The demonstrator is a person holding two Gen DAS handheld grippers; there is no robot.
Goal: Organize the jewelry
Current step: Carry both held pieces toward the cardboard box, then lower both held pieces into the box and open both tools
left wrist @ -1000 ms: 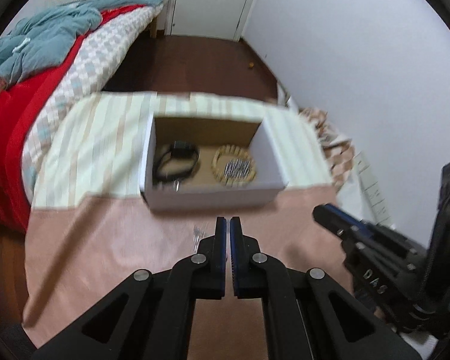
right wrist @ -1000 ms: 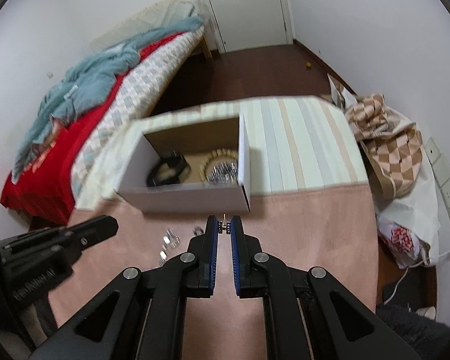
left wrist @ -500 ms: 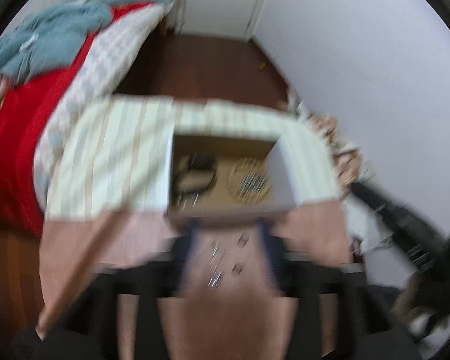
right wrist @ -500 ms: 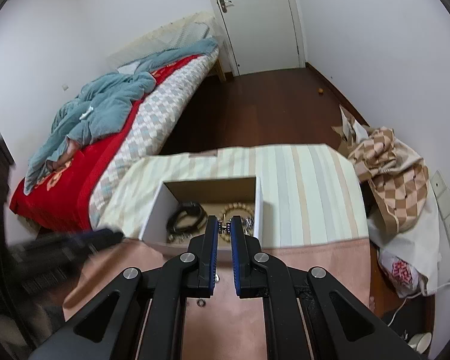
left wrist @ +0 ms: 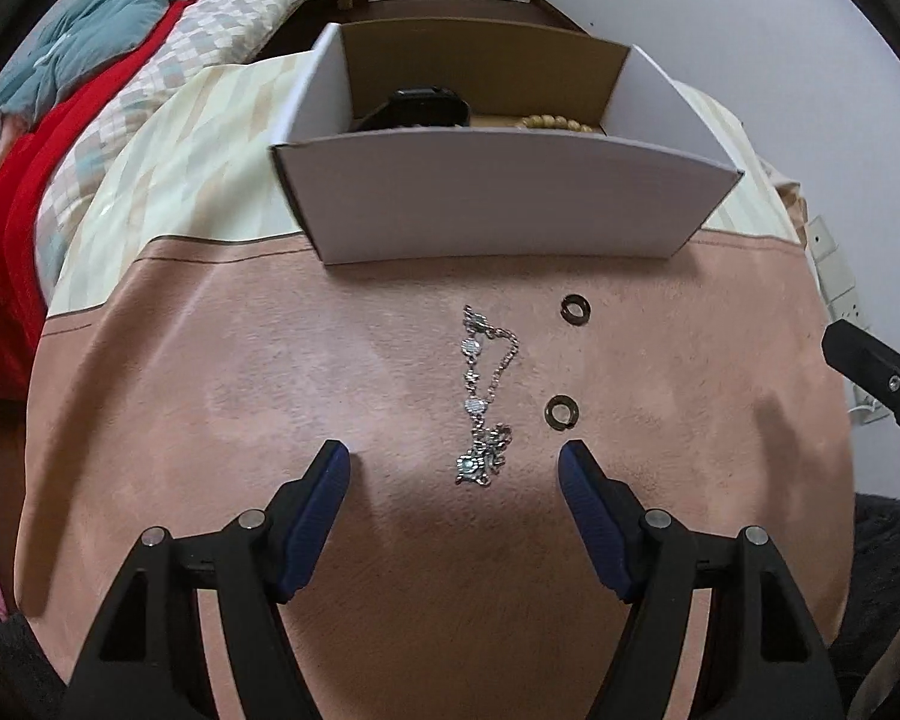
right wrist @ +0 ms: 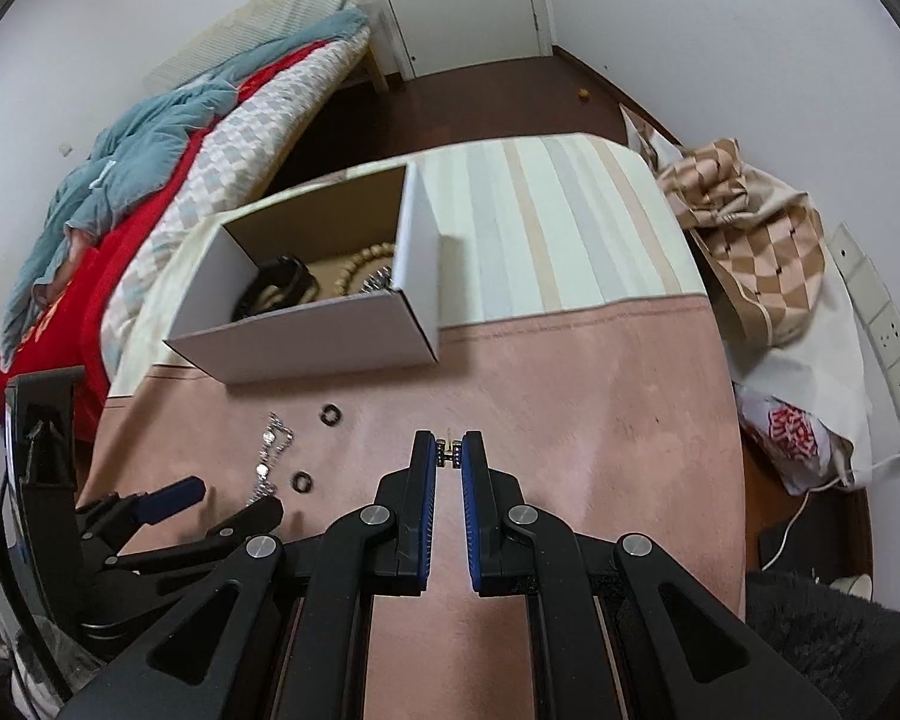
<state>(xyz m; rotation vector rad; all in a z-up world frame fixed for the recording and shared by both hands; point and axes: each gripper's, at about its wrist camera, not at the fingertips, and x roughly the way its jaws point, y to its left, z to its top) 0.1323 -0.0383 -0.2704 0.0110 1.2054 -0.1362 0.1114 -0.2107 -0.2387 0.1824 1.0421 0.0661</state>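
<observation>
A silver chain bracelet [left wrist: 480, 402] lies on the pink cloth, with two dark rings [left wrist: 575, 309] [left wrist: 561, 411] to its right. My left gripper [left wrist: 455, 468] is open, low over the cloth, its fingers on either side of the bracelet's near end. The bracelet [right wrist: 267, 459] and rings [right wrist: 330, 414] also show in the right wrist view. My right gripper [right wrist: 448, 456] is shut on a small earring [right wrist: 448, 455] above the cloth, right of the left gripper [right wrist: 228, 495]. A white cardboard box [left wrist: 498, 198] behind holds a black watch [left wrist: 429, 108] and a wooden bead bracelet [left wrist: 558, 122].
The table carries a pink cloth [right wrist: 570, 408] in front and a striped cloth [right wrist: 558, 222] behind. A bed [right wrist: 150, 138] stands at the left. Bags [right wrist: 768, 276] and a wall socket strip [right wrist: 882, 324] are at the right.
My left gripper has opened and dropped low toward the bracelet. My right gripper rose, then came back down, still shut on the earring.
</observation>
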